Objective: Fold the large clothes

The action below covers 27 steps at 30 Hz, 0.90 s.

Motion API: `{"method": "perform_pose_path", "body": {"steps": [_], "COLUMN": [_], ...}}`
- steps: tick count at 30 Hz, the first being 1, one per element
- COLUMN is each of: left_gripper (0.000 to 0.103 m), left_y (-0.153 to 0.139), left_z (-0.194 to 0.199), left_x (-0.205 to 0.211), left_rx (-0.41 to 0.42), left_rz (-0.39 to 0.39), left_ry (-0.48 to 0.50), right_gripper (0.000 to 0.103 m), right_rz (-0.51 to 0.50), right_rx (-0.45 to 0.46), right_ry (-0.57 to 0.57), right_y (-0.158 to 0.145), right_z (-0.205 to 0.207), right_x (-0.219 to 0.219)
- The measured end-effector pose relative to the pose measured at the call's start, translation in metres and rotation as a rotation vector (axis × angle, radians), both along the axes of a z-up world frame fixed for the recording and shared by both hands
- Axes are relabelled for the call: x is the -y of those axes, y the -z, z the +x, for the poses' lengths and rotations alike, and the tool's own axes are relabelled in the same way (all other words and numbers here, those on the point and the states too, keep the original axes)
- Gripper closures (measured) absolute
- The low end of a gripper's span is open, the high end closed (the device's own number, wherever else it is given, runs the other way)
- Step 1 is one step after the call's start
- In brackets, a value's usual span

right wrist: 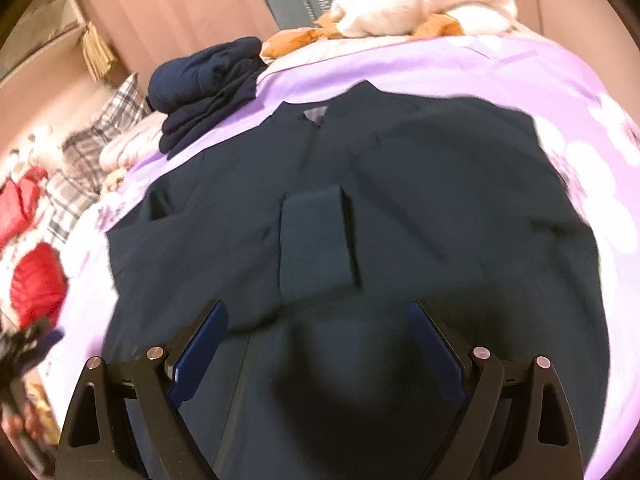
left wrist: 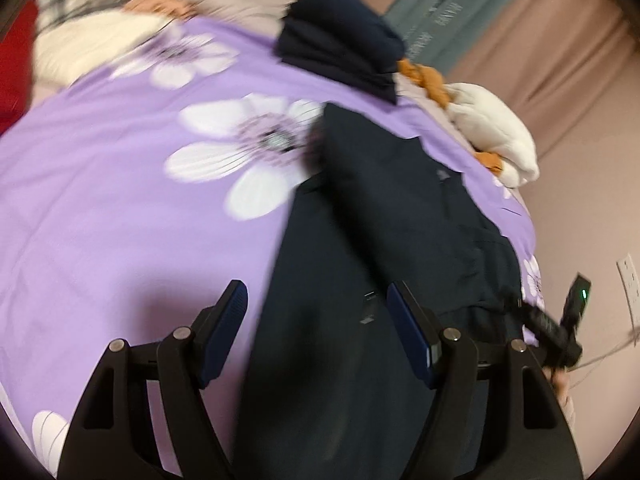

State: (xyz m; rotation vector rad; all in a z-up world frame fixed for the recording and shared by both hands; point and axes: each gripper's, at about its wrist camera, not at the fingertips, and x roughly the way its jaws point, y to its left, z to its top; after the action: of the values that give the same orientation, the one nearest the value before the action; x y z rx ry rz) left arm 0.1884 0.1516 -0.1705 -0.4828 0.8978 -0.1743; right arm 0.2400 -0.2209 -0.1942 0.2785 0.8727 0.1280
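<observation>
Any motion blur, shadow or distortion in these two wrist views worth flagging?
Left wrist: motion smear across the purple floral bedcover and dark garment, while the left gripper looks sharp, jaws open. Right wrist: softer blur on the garment; a shadow darkens the cloth near the right gripper. Both: fisheye bending and dark corners.

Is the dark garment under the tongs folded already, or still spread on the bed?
Spread: the dark garment lies flat and wide over the purple bedcover, unlike the folded navy pile beyond it.
</observation>
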Motion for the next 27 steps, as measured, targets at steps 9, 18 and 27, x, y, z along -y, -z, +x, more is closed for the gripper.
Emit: {"method": "perform_pose_path", "body": {"steps": [9,18,27], "left_gripper": [0.031,0.031,0.031], "left_y": [0.033,0.037,0.036], "left_z": [-0.005,0.032,0.075], "left_x": [-0.029,0.0,0.029], "left_rx": [-0.079,-0.074,-0.077], "left_rz": [-0.058,-0.241,-0.361], "left_ry": [-0.023,0.035,0.034], "right_gripper": [0.045,0.098,0.098], "right_rz": [-0.069,-0.051,-0.086], "right_rx": [-0.049,0.12,0.143], "right_ry": [-0.02,-0.039,0.326], "right_y": [0.023,-0.017,-0.039], "right_z": [0.054,0.024,-0.035], "right_x": [-0.004,-0.005,0.106]}}
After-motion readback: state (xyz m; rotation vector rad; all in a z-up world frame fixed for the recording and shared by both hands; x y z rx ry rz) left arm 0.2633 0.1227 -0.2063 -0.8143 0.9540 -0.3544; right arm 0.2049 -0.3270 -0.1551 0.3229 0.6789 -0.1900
